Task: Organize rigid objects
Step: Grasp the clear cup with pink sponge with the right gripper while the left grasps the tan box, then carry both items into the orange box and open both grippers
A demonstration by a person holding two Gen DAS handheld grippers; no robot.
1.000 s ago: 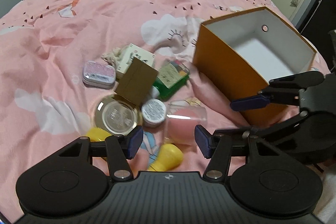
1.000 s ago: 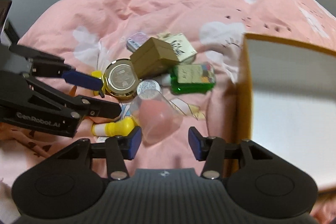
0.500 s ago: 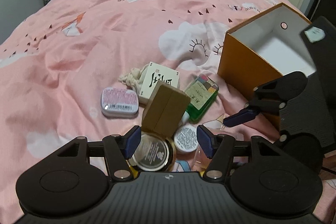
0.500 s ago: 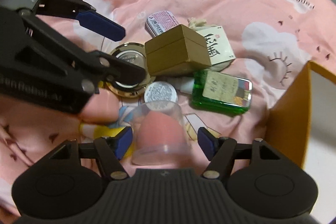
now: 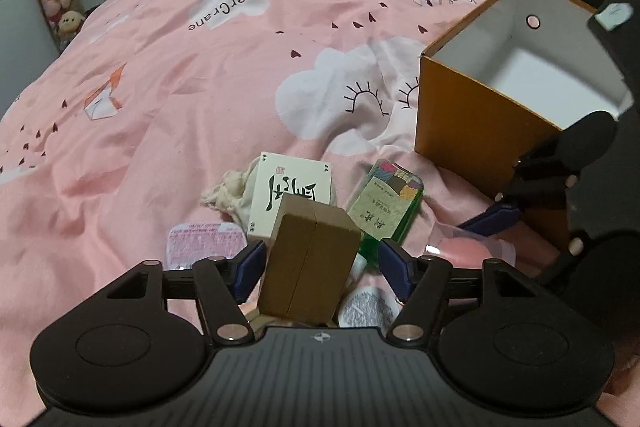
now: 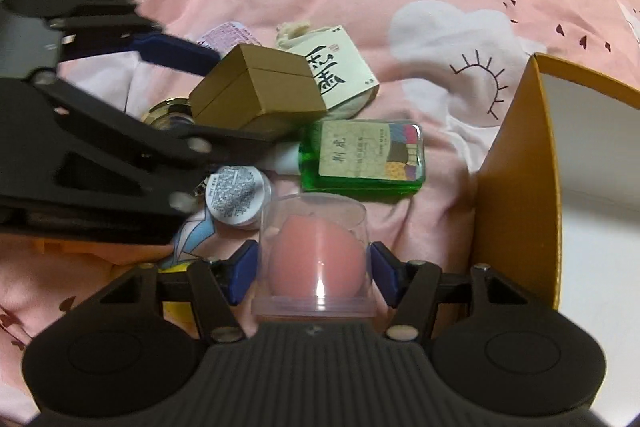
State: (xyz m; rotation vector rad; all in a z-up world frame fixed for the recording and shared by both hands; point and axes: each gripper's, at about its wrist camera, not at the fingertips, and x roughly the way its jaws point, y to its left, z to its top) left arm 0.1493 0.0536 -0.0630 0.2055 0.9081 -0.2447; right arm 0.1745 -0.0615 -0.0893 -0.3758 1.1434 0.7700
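- The clear case point(image 6: 314, 259) with a pink sponge inside sits at lower centre of the right wrist view, between the pads of the right gripper point(image 6: 314, 273).
- The right jaws have just been closing; both blue pads stand at the case's sides, and whether they press on it cannot be told.
- The brown box point(image 5: 310, 267) stands at lower centre of the left wrist view, between the pads of the left gripper point(image 5: 322, 271).
- The left jaws stand fairly wide after opening over the past second; a gap shows at the right pad, contact at the left pad is unclear.
- Just beyond the brown box lie a white card box point(image 5: 290, 195) on a cloth pouch point(image 5: 232, 193), a green bottle point(image 5: 386, 207) to its right and a pink tin point(image 5: 204, 245) to its left.
- A small white jar point(image 6: 236, 197) lies left of the case; a gold round tin point(image 6: 168, 113) shows partly behind the left gripper.
- The orange box point(image 5: 476, 143), open and white inside, stands at the right of the left wrist view.
- All rests on a pink bedspread point(image 5: 200, 87).
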